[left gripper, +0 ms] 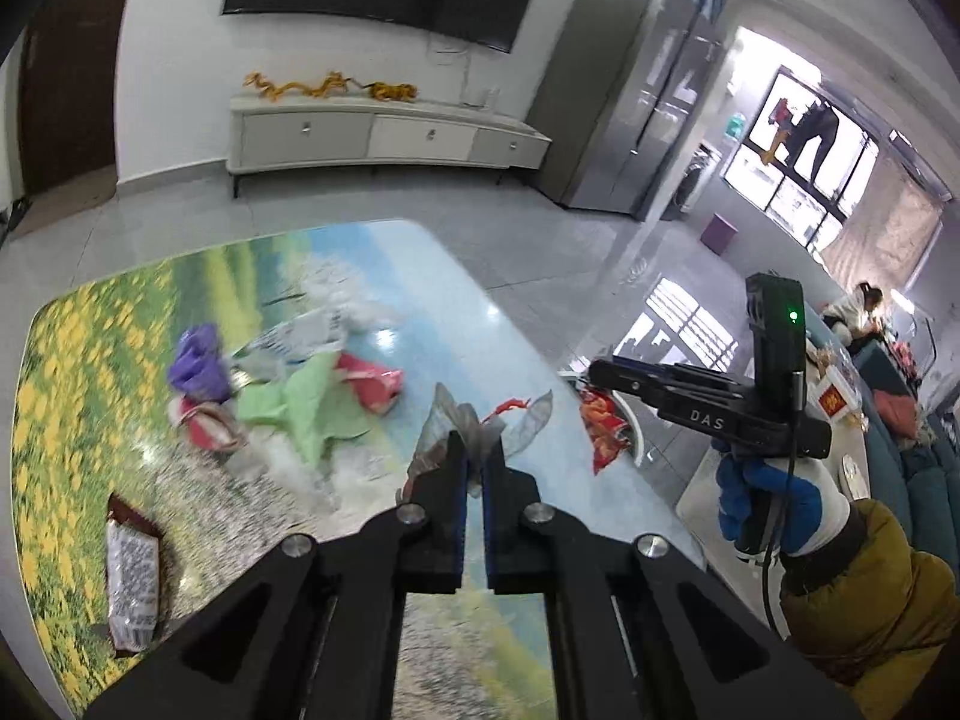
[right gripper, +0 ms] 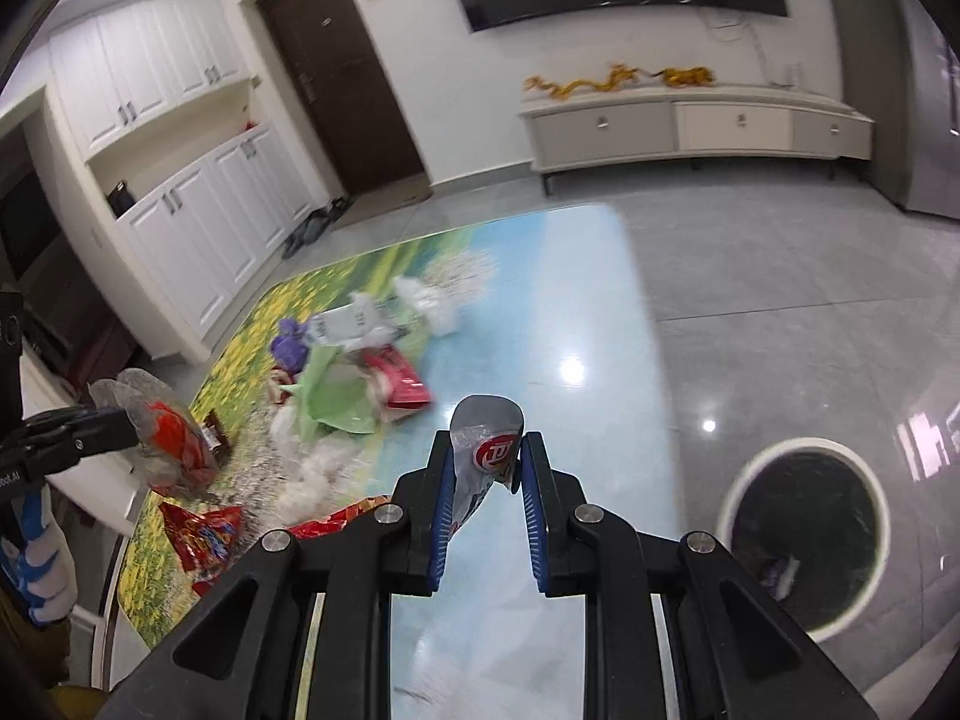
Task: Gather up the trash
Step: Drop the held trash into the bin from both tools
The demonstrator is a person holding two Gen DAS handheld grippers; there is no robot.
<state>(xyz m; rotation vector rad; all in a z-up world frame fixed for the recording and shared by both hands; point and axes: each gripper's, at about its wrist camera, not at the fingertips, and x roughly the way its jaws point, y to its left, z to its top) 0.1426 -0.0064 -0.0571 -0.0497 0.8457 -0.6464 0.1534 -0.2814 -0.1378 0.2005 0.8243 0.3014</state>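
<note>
a low table [left gripper: 78,324] printed with yellow flowers and blue sky, seen from both wrists. only from the right wrist: a round white-rimmed bin [right gripper: 804,525] on the grey floor just right of the table, dark inside, with white cupboards [right gripper: 180,180] and a brown door [right gripper: 342,72] beyond. only from the left wrist: a grey fridge [left gripper: 630,102], a bright window, and a brown snack packet [left gripper: 133,576] lying flat near the table's left edge. in both: a heap of trash mid-table, with a green sheet [left gripper: 306,408], a purple bag [left gripper: 195,360] and a red pouch [right gripper: 399,384]; also a red-and-orange crisp bag [right gripper: 201,534] at the near edge. left gripper [left gripper: 474,450] pinched fully shut on a clear crinkled wrapper [left gripper: 462,420] with red in it, lifted above the table; from the right wrist the same wrapper hanging off black fingertips at far left. right gripper [right gripper: 486,456] narrowed but not fully closed, blue pads pressing a silver wrapper [right gripper: 486,438] with a red round logo, held above the table's right part, left of the bin. from the left wrist, that gripper gripped by a blue-and-white glove [left gripper: 774,510] with a mustard sleeve [left gripper: 870,600], its load hidden.
</note>
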